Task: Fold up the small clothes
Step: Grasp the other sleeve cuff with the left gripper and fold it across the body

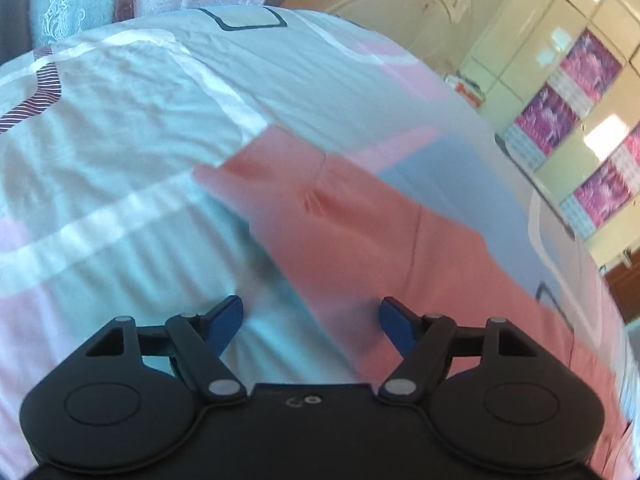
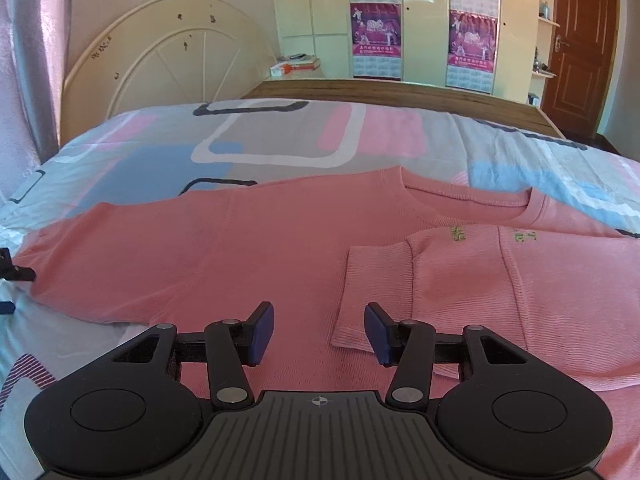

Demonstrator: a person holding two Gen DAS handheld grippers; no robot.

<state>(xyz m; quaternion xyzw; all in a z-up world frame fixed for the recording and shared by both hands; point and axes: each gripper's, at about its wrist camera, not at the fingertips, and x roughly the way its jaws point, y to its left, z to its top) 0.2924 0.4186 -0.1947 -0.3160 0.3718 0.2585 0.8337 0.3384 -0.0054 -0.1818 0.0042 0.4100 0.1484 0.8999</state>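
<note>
Pink shirt spread flat on the bed, both your grippers spread wide and holding nothing.

Your right gripper hovers over the shirt's near part, beside the cuff of a sleeve folded across the chest. Your left gripper hangs above the shirt's blurred edge. The headboard stands behind.

We find the pink shirt smeared by blur in the left wrist view, its right side cut off by the right wrist frame, and the embroidered lettering illegible.
</note>
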